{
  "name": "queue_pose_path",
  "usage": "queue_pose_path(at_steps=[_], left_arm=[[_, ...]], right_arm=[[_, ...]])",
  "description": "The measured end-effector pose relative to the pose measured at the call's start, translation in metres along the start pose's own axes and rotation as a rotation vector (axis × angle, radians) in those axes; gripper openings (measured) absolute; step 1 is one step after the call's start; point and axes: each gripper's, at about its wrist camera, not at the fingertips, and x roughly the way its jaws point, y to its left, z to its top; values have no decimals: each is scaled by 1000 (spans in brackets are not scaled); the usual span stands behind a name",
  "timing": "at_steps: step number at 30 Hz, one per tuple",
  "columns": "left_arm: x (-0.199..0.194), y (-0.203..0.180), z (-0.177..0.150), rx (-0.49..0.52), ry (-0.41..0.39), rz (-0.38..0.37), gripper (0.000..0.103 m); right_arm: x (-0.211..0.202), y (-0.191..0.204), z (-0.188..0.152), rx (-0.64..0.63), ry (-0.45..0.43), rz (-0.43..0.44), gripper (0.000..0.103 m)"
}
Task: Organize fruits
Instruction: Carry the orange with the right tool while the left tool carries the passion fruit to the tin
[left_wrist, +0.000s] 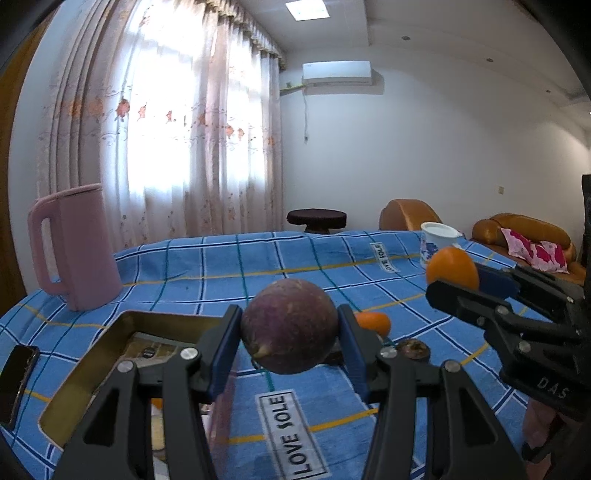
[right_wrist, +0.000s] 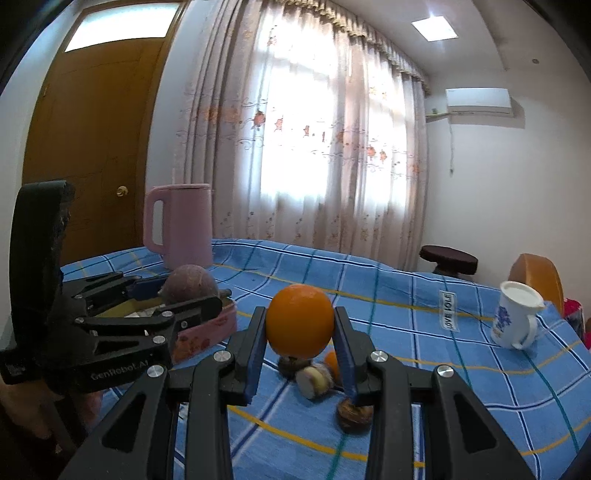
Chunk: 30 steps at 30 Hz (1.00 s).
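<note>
In the left wrist view, the left claw (left_wrist: 290, 328) is squeezing a round purple fruit (left_wrist: 289, 325) between its two blue pads. The fruit is up in the air, above the blue checked cloth (left_wrist: 258, 266) that covers the bench. Just to the left of it, and lower, sits a tin box (left_wrist: 110, 339) with gold walls. The box is open on top, and a bit of something orange shows inside it behind the claw. A dark phone (left_wrist: 16, 380) lies on the cloth left of the box. A tall pink jug (left_wrist: 75, 245) stands further back on the left. On the right, the right claw (left_wrist: 456, 275) holds an orange (left_wrist: 451, 267), also up in the air. Behind the purple fruit, a small orange fruit (left_wrist: 375, 323) rests on the cloth, and a brown fruit piece (left_wrist: 413, 349) lies just beside it. A white cup (left_wrist: 437, 243) with blue flowers stands far back on the right.

In the right wrist view, the right claw (right_wrist: 299, 332) grips the orange (right_wrist: 300, 320) between its pads, above the cloth (right_wrist: 369, 295). Under it, on the cloth, lie a few cut fruit pieces: a pale one (right_wrist: 314, 380), a brown one (right_wrist: 354, 410) and an orange bit (right_wrist: 332, 362). They are close together. On the left, the left claw (right_wrist: 184, 291) holds the purple fruit (right_wrist: 190, 284) right over the tin box (right_wrist: 210, 332), which looks pink on the outside from here. The pink jug (right_wrist: 181, 225) stands behind the box. The white cup (right_wrist: 515, 319) stands on the right, well apart from the fruit.
</note>
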Motion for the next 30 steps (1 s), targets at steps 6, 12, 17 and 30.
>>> queue_pose_path(at_steps=[6, 12, 17, 30], left_arm=[[-5, 20, 0, -30, 20, 20, 53], [-11, 48, 1, -66, 40, 47, 53], [-16, 76, 1, -99, 48, 92, 53], [-11, 152, -19, -207, 123, 223, 53]], right_arm=[[15, 16, 14, -11, 12, 51, 37], [34, 39, 25, -40, 37, 100, 37], [52, 61, 31, -67, 65, 144, 37], [103, 132, 23, -146, 186, 270, 37]])
